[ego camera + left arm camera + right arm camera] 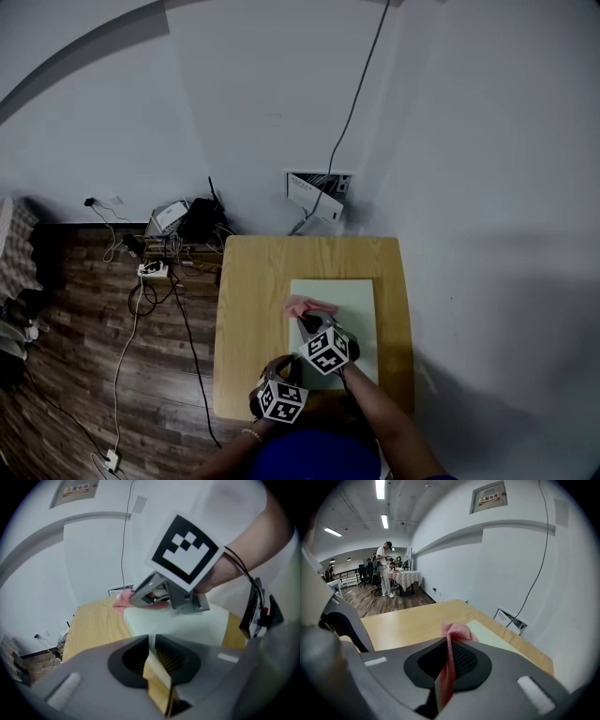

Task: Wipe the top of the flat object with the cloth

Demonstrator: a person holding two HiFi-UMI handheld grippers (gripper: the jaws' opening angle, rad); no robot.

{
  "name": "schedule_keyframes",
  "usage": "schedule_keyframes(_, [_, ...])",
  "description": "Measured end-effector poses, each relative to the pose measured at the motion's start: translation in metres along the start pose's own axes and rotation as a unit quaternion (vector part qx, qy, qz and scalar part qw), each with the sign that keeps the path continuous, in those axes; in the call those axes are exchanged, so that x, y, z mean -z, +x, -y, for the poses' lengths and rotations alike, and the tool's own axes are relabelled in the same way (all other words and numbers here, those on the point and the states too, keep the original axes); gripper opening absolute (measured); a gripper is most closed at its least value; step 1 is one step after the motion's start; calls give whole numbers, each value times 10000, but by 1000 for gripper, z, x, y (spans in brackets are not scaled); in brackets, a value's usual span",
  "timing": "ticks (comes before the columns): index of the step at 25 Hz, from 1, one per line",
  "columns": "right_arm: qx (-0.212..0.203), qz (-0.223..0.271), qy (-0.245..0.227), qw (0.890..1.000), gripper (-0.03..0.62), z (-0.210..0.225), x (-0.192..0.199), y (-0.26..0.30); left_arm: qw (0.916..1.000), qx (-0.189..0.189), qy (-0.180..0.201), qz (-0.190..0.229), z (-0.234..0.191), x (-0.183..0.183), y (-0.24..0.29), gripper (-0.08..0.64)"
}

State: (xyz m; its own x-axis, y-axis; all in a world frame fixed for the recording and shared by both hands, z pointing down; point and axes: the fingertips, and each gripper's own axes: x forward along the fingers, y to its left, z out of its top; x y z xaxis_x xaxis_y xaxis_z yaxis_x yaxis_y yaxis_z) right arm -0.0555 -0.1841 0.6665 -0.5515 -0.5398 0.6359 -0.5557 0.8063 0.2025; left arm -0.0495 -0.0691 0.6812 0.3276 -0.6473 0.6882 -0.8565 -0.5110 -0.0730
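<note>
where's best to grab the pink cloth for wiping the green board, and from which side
I'd pinch a gathered fold on its near side, coming low from the person's edge of the table. The pink cloth is soft and bunched, so a fold should hold while the rest trails ahead of the jaws onto the green board. The right gripper is shut on it this way.

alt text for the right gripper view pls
The grey right gripper is shut on a pink woven cloth over a pale green flat board on a light wooden table. Behind are a white wall with a cable and distant people.
</note>
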Motion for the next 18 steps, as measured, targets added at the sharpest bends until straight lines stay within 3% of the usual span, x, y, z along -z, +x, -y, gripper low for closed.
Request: schedule_keyframes(18, [5,-64,-35,10000,14,1,8,7,9999,-60,88,-15,-1,1,2,31])
